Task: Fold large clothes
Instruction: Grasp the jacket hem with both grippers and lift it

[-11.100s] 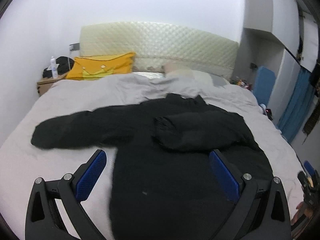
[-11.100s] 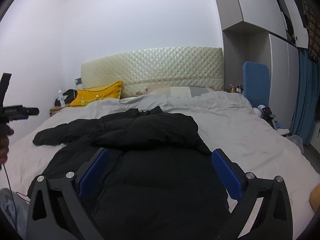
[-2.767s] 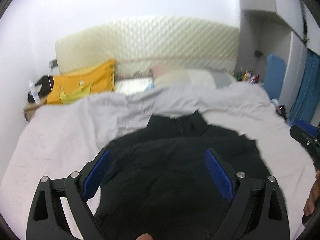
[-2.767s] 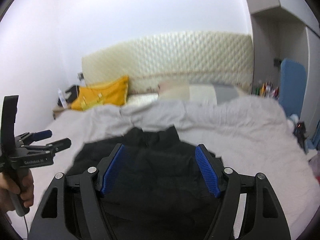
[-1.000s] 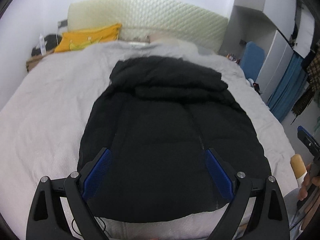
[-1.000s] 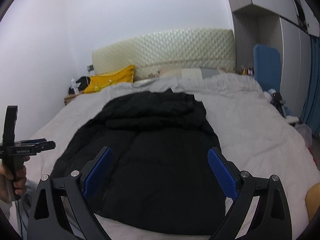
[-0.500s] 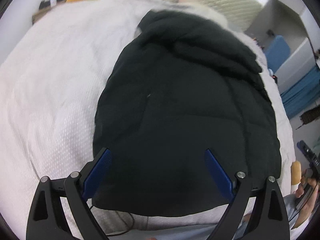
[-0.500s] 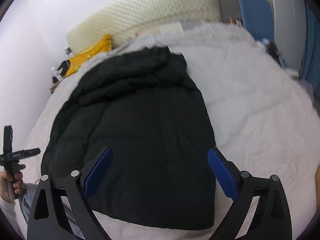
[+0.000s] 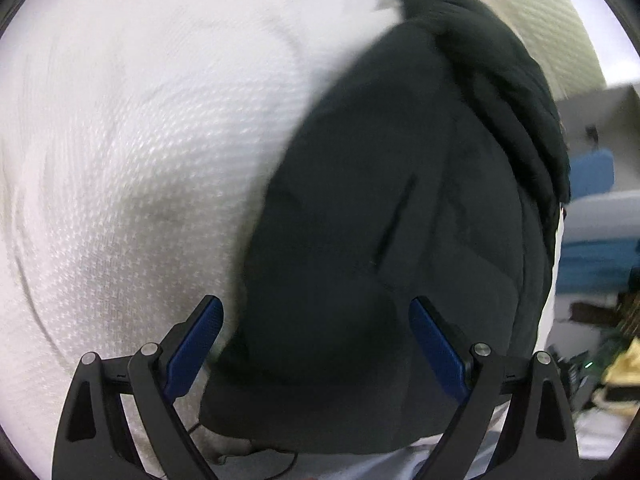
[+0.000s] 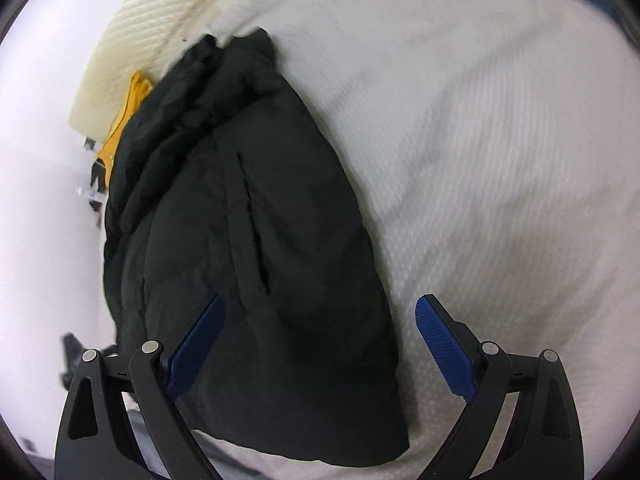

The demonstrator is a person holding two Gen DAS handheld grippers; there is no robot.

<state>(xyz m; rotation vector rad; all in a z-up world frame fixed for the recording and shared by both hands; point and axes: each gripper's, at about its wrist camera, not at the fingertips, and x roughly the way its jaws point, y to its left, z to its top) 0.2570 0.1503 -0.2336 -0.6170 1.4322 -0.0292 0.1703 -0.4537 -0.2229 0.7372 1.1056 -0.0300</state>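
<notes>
With both grippers spread and empty, the black jacket (image 9: 392,208) lies lengthwise on the bed (image 9: 120,140), hem nearest. Left gripper (image 9: 316,344) and right gripper (image 10: 320,344) hover over its near corners.

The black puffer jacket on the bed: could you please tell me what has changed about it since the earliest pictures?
The black puffer jacket had one sleeve stretched out sideways; both sleeves are now folded in, leaving a narrow rectangle. Each hand-held gripper, left and right, has dropped toward the hem corners, open and holding nothing. The jacket remains flat on the white bedspread.
</notes>
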